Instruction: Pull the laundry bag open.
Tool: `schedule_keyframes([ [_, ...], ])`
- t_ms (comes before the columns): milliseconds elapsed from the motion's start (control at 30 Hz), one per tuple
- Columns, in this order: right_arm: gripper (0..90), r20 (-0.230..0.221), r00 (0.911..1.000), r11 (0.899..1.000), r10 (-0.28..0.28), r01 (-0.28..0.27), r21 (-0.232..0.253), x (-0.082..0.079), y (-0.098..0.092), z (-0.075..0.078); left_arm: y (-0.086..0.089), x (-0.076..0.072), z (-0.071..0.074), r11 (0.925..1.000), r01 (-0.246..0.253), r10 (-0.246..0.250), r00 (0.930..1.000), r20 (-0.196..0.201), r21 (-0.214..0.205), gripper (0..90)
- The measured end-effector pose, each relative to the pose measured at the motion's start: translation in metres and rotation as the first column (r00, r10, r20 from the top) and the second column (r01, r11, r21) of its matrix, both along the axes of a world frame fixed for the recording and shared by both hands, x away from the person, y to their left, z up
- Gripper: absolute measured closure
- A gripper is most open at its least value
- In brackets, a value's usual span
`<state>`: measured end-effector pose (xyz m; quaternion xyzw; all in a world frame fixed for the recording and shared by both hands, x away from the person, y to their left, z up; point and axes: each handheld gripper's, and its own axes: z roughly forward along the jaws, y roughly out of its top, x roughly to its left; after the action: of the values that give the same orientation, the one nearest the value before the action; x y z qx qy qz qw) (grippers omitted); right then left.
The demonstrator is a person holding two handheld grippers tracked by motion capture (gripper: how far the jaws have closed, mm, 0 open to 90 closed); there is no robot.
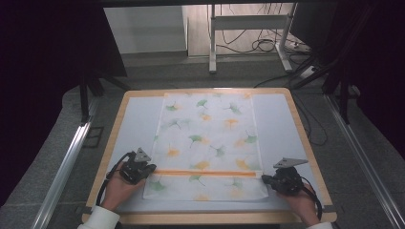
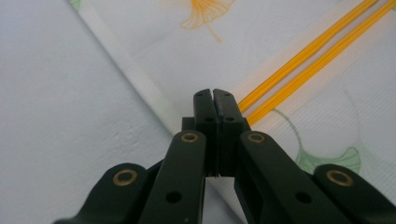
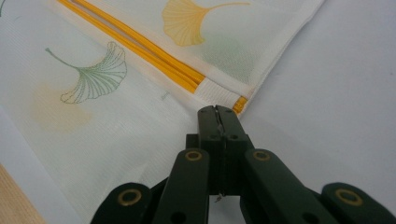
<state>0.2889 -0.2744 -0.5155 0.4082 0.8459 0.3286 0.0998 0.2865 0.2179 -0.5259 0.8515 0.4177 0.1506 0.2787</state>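
A white mesh cloth (image 1: 210, 129) printed with green and orange ginkgo leaves lies flat on the table, with a double orange stripe (image 1: 205, 172) across its near part. My left gripper (image 1: 152, 168) rests at the stripe's left end, jaws shut, tips (image 2: 214, 92) over the cloth's left border beside the stripe (image 2: 303, 56). At the right end my right gripper (image 1: 264, 179) is also shut, its tips (image 3: 216, 108) touching the cloth's corner where the stripe (image 3: 140, 46) ends in a white tab. I see no cloth pinched in either one.
The cloth sits on a pale mat (image 1: 279, 129) over a wood-edged table (image 1: 298, 124). Metal rails (image 1: 67, 162) run along both sides of the table. A white frame (image 1: 248, 28) and cables stand on the floor beyond the far edge.
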Motion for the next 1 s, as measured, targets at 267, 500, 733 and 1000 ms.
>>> schedule_keyframes([
  [267,89.4,-0.001,1.0,1.0,-0.001,0.001,0.001,0.0001,0.0,0.0,0.0047,-0.002,0.0007,0.9999,-0.011,0.011,0.9999,0.0,-0.006,90.0],
  [500,89.4,0.001,1.0,1.0,0.002,-0.002,-0.002,0.0,0.0001,0.0001,0.0045,-0.0018,-0.0004,0.9997,-0.016,0.016,0.9999,0.001,-0.02,90.0],
  [733,89.4,0.003,1.0,1.0,0.003,-0.003,-0.001,-0.0002,-0.0001,0.0,0.0038,-0.0029,-0.0006,0.9996,-0.011,0.012,0.9999,0.012,-0.027,90.0],
  [1000,89.3,0.001,0.9999,1.0,0.012,-0.012,0.004,0.0008,-0.0009,0.0001,0.0049,-0.0035,-0.0003,0.9985,-0.014,0.015,0.9998,0.014,-0.054,89.9],
])
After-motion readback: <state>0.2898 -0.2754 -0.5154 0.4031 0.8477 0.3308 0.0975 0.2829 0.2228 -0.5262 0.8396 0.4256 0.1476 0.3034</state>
